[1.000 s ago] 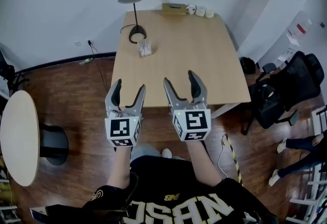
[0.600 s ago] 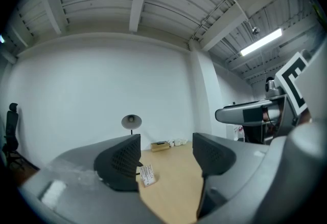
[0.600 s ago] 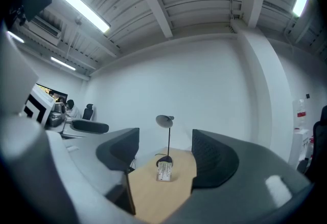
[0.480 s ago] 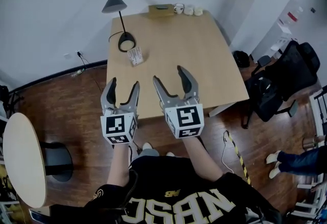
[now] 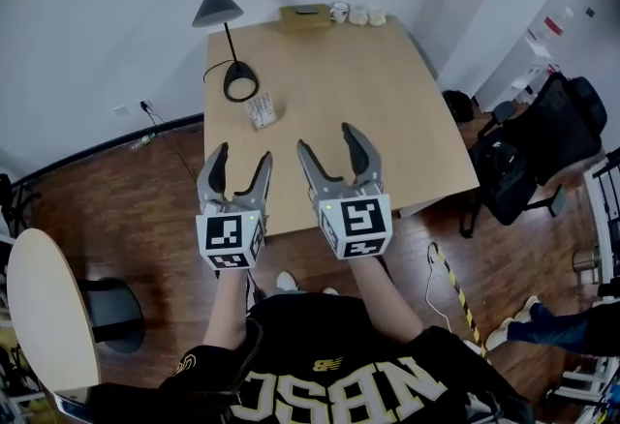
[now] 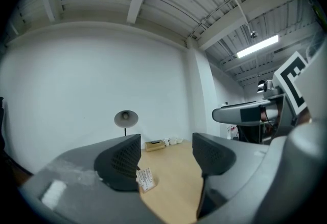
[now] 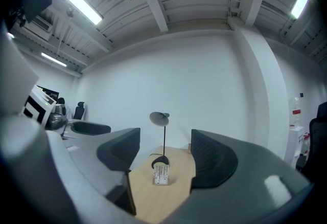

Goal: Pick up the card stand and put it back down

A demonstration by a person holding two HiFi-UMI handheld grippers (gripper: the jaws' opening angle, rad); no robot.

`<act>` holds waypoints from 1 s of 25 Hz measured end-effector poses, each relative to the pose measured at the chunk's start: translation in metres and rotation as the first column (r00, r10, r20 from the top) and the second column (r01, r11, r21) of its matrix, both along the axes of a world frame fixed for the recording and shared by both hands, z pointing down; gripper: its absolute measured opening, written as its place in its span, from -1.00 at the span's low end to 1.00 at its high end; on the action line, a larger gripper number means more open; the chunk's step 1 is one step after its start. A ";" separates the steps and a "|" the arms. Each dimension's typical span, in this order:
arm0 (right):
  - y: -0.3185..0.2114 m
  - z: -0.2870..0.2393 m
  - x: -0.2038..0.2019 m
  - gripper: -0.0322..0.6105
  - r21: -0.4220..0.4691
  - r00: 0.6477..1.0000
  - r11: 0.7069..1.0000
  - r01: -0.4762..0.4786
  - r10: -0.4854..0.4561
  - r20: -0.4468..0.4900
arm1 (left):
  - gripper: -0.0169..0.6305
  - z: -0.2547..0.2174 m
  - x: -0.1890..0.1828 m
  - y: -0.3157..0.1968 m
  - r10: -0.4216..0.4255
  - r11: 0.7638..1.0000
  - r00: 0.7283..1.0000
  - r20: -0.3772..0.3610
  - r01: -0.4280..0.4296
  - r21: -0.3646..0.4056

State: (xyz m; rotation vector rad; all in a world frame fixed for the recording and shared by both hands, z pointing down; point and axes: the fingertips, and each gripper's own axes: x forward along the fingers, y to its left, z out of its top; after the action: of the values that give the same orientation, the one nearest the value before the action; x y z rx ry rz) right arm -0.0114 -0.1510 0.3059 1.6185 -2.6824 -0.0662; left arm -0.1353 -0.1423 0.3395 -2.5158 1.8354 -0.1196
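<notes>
The card stand (image 5: 261,110) is a small clear holder with white cards, upright on the left part of the wooden table (image 5: 387,122), just in front of the lamp base. My left gripper (image 5: 240,161) hovers open over the table's near edge, with nothing between its fingers. My right gripper (image 5: 327,143) is beside it, also open and empty; its jaws have just been closing a little. In the left gripper view the card stand (image 6: 146,179) shows low by the left jaw. The right gripper view has the card stand (image 7: 161,174) ahead, framed by the two jaws, still well beyond the fingertips.
A black desk lamp (image 5: 225,35) stands at the table's far left corner. A flat box (image 5: 305,15) and small white cups (image 5: 358,15) line the far edge by the wall. A round side table (image 5: 44,316) is at left; a bag and black chair (image 5: 542,151) at right.
Both grippers have moved forward over the table's near edge, closer to the card stand. The right jaws stand slightly narrower than before.
</notes>
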 end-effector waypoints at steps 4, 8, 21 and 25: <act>-0.011 0.001 -0.025 0.05 0.002 1.000 1.000 0.010 -0.010 0.000 | 0.04 -0.001 -0.020 -0.009 0.002 1.000 1.000 -0.003 -0.002 0.003; -0.016 0.007 -0.051 0.04 -0.015 1.000 1.000 0.027 -0.027 -0.008 | 0.03 0.004 -0.043 -0.013 -0.004 1.000 1.000 -0.014 0.004 -0.005; -0.046 0.011 -0.059 0.04 -0.029 0.997 0.997 0.068 -0.069 -0.022 | 0.03 0.010 -0.066 -0.029 -0.068 0.998 0.997 -0.031 0.068 -0.012; -0.057 0.015 -0.062 0.04 -0.040 0.994 0.994 0.106 -0.106 -0.014 | 0.03 0.014 -0.074 -0.032 -0.106 0.994 0.994 -0.011 0.106 -0.021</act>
State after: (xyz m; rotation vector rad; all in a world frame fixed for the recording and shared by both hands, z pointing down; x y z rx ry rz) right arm -0.0734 -0.2079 0.3206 1.4581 -2.7375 -0.0278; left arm -0.2096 -0.1740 0.3538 -2.4365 1.9824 -0.1262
